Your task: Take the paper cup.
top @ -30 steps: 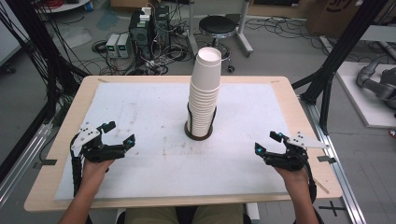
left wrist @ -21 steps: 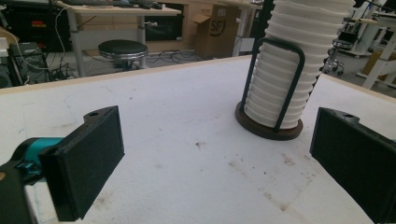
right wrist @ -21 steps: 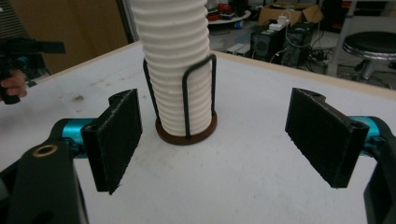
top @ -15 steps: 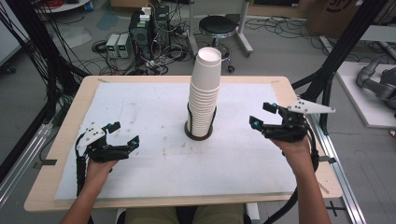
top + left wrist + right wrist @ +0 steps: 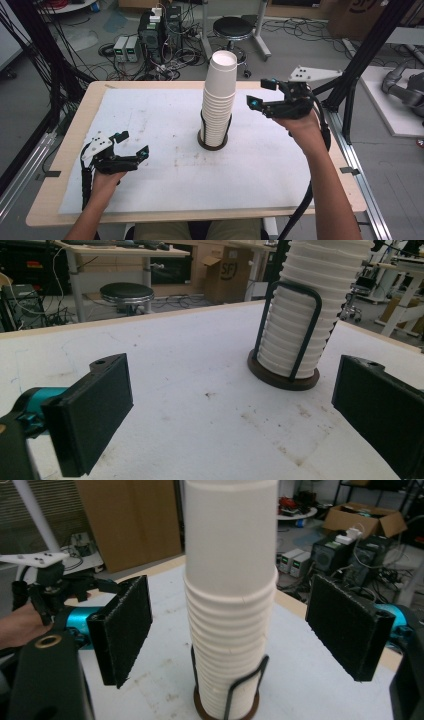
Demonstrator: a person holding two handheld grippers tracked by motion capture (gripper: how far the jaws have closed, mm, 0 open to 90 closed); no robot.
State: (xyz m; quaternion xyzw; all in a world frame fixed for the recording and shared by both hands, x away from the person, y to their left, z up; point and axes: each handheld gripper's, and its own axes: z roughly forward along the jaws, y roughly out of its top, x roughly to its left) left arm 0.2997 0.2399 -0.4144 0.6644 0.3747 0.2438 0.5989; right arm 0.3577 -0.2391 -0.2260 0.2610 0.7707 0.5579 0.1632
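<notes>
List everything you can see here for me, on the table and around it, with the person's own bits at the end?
Stack of paper cups: one tall stack, white, middle of the table, standing in a holder.
Cup holder: one, dark round base with a black wire loop rising up the stack's side, under the cups.
Table: one, pale wood edge with a stained white sheet over the top.
Stool: one, black round seat, on the floor beyond the table.
Electronics boxes and cables: several, black and grey, on the floor beyond the table.
Cardboard boxes: brown, in the background.
Left gripper: one, black with teal parts, low at the near left, jaws open.
Right gripper: one, black with teal parts, raised beside the stack's upper part, jaws open.
</notes>
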